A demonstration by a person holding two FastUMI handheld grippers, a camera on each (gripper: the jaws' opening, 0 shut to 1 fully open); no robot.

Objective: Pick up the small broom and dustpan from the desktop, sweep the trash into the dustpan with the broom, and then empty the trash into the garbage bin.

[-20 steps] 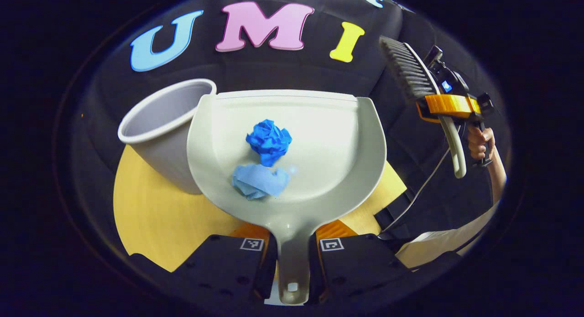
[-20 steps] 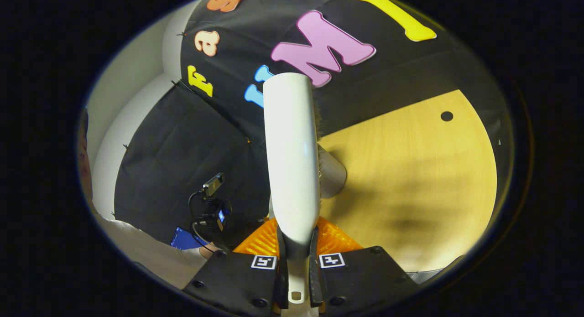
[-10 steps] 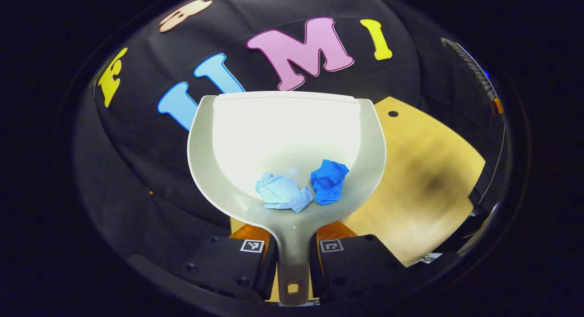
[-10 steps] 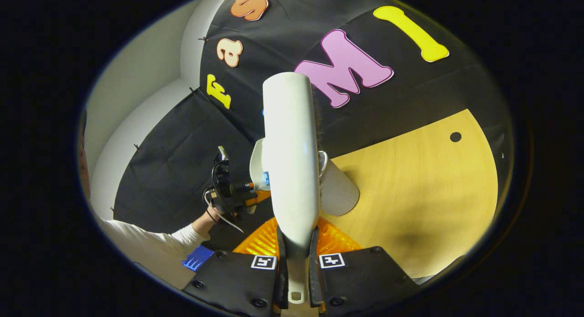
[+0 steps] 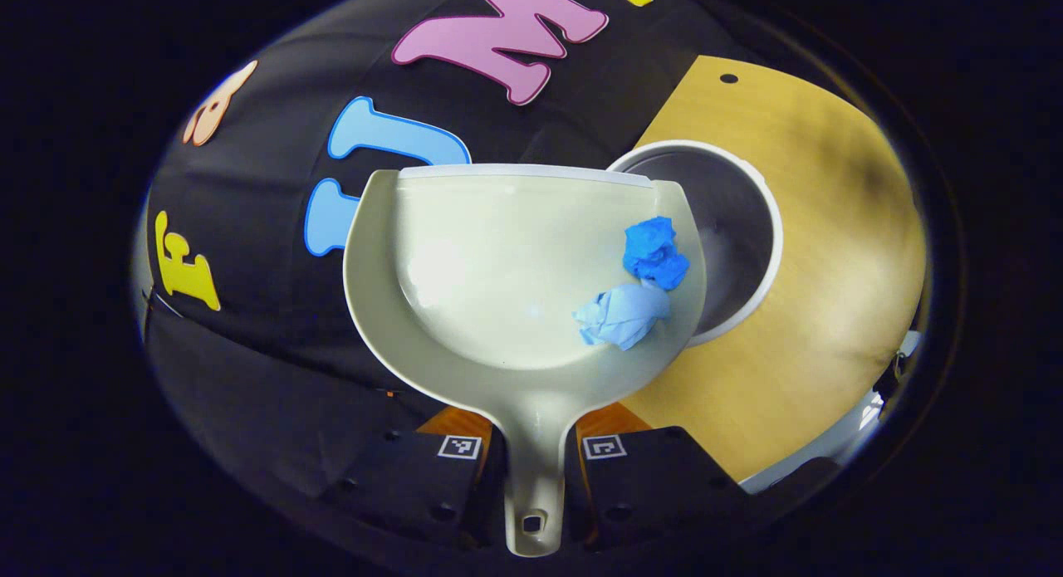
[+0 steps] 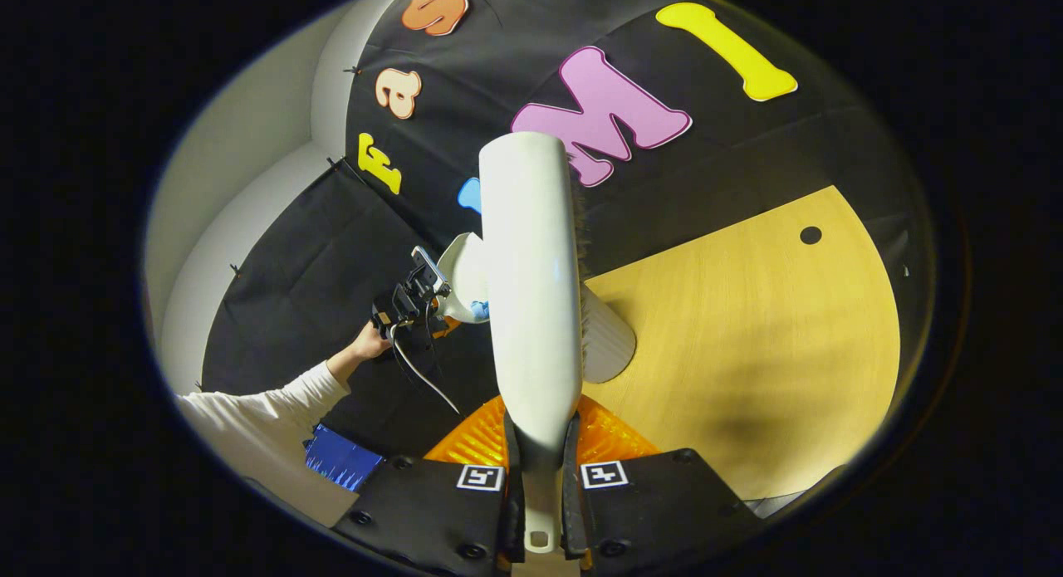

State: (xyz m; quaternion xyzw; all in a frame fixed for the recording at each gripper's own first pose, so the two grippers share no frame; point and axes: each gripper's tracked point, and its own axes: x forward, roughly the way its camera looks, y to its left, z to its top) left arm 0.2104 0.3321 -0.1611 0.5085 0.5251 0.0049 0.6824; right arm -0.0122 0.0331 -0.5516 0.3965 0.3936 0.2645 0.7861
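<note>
We see the left tool [image 5: 531,469] clamped on the handle of the dustpan [image 5: 465,261], both fingers pressing the narrow stem between them. In the left gripper view the pan is tipped toward its right side, and its right edge overlaps the open mouth of the garbage bin [image 5: 768,228], which stands on the table [image 5: 830,295]. Two pieces of trash lie against the pan's right wall: a dark blue paper wad [image 5: 654,251] at the rim, over the bin's opening, and a pale blue paper wad [image 5: 623,314] touching it on the near side. Both wads are inside the pan.

The right tool [image 6: 538,486] grips the handle of the small broom [image 6: 531,286], fingers closed on the slim end, with the broom's white back rising up the middle of the right gripper view and a strip of dark bristles along its right edge. Behind the broom, in that view, we see the left tool [image 6: 411,299] farther off, held by a hand [image 6: 365,342] in a white sleeve [image 6: 266,411], with the dustpan [image 6: 465,274] beside the broom's left edge and the garbage bin [image 6: 610,344] on its right, resting on the table [image 6: 764,344].
</note>
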